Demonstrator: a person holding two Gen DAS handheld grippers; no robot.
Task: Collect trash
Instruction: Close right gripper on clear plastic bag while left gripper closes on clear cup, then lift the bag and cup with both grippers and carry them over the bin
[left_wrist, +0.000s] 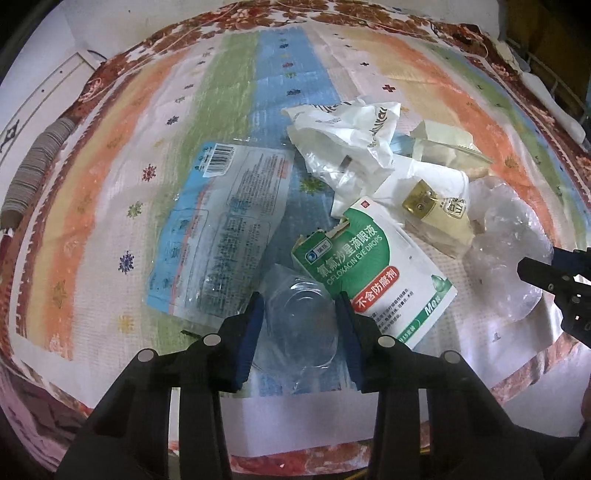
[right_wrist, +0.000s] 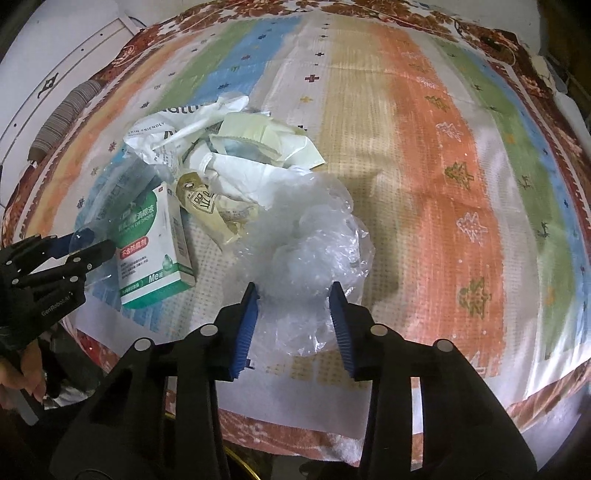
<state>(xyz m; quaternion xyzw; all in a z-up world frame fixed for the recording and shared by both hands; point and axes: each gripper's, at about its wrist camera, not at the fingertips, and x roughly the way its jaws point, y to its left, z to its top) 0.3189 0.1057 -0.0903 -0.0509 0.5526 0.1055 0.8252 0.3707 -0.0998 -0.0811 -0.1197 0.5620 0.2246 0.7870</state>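
Trash lies heaped near the front edge of the bench (right_wrist: 461, 155), on its striped cloth. Your left fingers (left_wrist: 258, 306) flank a clear plastic cup (left_wrist: 301, 314) and look to be touching its sides; your right fingers (right_wrist: 251, 299) bracket a crumpled clear plastic wad (right_wrist: 314, 251), pads at its edges. Whether either grip is firm, you cannot tell. You are at the pick-up step: squeeze until each piece is held, then lift. Between them sits a green-and-white box (left_wrist: 373, 273) reading "OFLOXACIN EYE DROPS"; a white bag (right_wrist: 166, 136) behind reads "SKIN FRIENDLY".
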